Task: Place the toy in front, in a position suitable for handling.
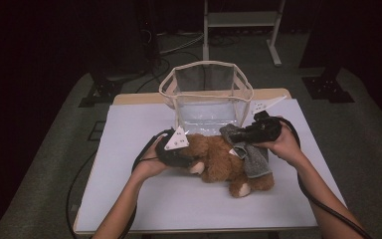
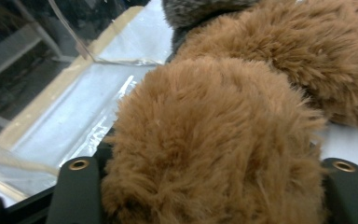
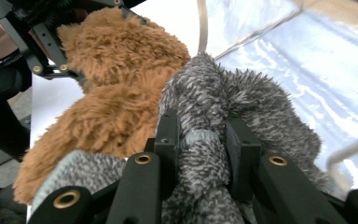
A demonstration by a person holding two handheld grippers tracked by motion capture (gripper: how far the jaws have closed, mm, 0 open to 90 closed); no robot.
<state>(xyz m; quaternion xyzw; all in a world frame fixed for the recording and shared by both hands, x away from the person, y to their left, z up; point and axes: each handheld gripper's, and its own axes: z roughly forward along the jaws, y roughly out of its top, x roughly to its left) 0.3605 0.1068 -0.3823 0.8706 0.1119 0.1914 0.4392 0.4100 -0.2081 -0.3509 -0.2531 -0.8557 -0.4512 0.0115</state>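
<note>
Brown plush teddy bear lies at the centre of the high view on the white worktop, wearing a grey garment. Left hand-held gripper clasps a furry limb; right hand-held gripper pinches the grey garment. Just behind stands a clear bag.
</note>
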